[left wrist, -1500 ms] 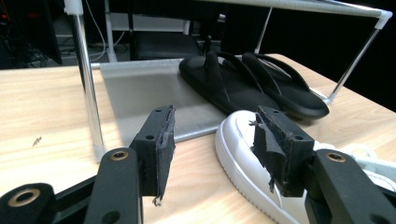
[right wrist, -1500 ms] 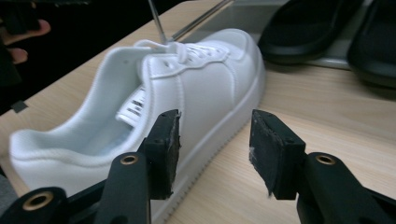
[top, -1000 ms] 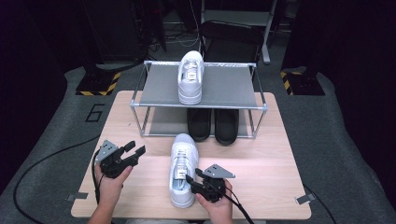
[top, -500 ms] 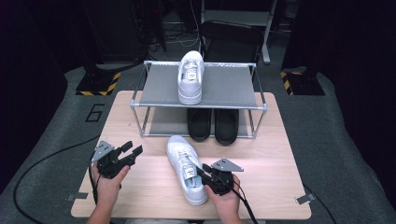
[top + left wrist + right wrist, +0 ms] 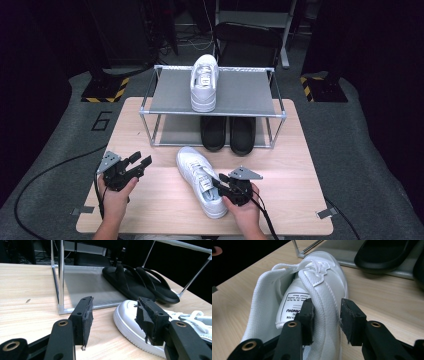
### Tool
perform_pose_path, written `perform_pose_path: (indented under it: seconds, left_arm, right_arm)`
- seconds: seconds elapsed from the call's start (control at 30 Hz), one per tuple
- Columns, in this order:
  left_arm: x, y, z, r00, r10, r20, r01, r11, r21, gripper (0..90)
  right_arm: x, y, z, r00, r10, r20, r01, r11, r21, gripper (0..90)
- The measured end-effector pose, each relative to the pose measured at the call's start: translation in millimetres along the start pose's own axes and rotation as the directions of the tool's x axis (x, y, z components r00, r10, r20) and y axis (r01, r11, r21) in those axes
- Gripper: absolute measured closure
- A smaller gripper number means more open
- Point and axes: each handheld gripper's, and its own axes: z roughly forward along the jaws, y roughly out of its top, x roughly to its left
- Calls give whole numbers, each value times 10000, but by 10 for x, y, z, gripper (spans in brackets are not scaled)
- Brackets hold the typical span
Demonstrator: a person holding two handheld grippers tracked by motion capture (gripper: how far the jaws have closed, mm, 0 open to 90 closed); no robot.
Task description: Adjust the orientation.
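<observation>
A white sneaker point(image 5: 200, 180) point(image 5: 130, 317) point(image 5: 322, 282) lies on the wooden table point(image 5: 290, 200), toe pointing up and left, heel near the front edge. My right gripper point(image 5: 221, 182) point(image 5: 325, 312) is at the heel end. One pad sits inside the shoe and the other outside, and the padded side wall fills the gap between them. Its jaws have just been opening a little, with both pads still touching that wall. My left gripper point(image 5: 140, 161) point(image 5: 115, 307) hovers open left of the sneaker's toe, with nothing between its pads.
A metal shoe rack point(image 5: 250, 92) stands at the back of the table. A second white sneaker point(image 5: 204, 82) sits on its top shelf and a pair of black sandals point(image 5: 227, 132) point(image 5: 140, 285) point(image 5: 384, 255) on its lower shelf. Cables trail off the table's front.
The sneaker on the table has swung round: its heel went right and its toe now points up-left. The right hand shifted right with it. The left gripper stayed put.
</observation>
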Motion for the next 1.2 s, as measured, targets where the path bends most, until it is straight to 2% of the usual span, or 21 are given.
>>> perform_pose_path:
  seconds: [0.1,0.27,0.67,0.83,1.07,1.2]
  left_arm:
    - [14,2,-4,10000,-52,-10,52,10000,8,468]
    - [17,1,-2,10000,-70,-37,70,10000,-12,468]
    - [27,1,-1,10000,-55,-78,55,10000,31,468]
    - [34,-1,2,9999,-78,-87,78,10000,-22,468]
    - [53,0,-14,9998,-167,-126,167,9999,-19,468]
    - [70,-5,-21,9996,-229,-149,229,9997,-39,468]
  right_arm:
    - [-49,-12,13,9991,286,-302,-281,9995,147,641]
    - [-77,-3,30,9983,285,-500,-269,9991,319,641]
    - [-72,14,43,9985,308,-458,-280,9978,594,655]
    - [-57,9,35,9991,338,-266,-322,9977,597,688]
    - [-26,-7,21,9993,367,37,-368,9989,288,751]
    - [-35,-19,17,9987,512,-26,-511,9985,184,756]
